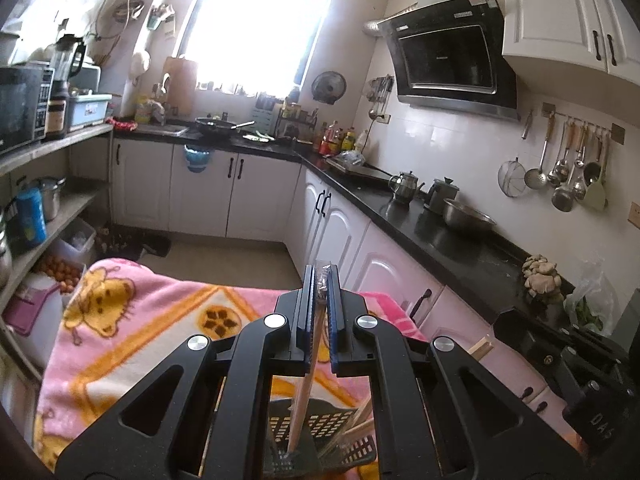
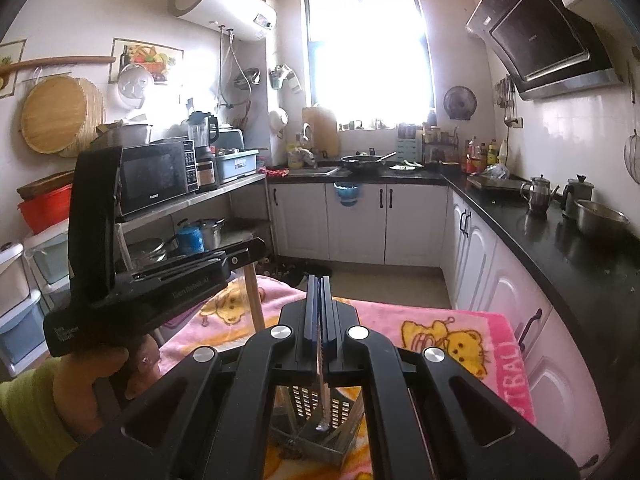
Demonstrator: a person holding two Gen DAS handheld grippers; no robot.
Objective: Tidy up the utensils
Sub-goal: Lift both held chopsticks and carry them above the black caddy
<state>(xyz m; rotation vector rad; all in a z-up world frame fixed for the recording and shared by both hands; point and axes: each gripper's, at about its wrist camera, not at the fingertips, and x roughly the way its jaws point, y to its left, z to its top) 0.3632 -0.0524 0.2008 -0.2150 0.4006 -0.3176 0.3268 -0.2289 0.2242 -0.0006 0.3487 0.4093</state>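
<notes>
My left gripper (image 1: 320, 280) is shut on a pair of wooden chopsticks (image 1: 308, 380) in a clear wrapper. They hang down with their tips inside a dark perforated utensil holder (image 1: 344, 420), where more chopsticks (image 1: 362, 414) lean. My right gripper (image 2: 319, 282) is shut on a thin metal utensil (image 2: 322, 400). Its lower end hangs inside the perforated holder (image 2: 304, 398). The right wrist view also shows the left gripper (image 2: 244, 258) at the left, held by a hand (image 2: 100, 376), with the chopsticks (image 2: 255, 304) dangling from it.
The holder stands on a table under a pink cartoon-bear blanket (image 1: 140, 320). A black L-shaped counter (image 1: 460, 240) at the right bears kettles and a steel bowl (image 1: 468, 216). Ladles hang on a wall rail (image 1: 568, 168). A shelf with a microwave (image 2: 156, 178) is at the left.
</notes>
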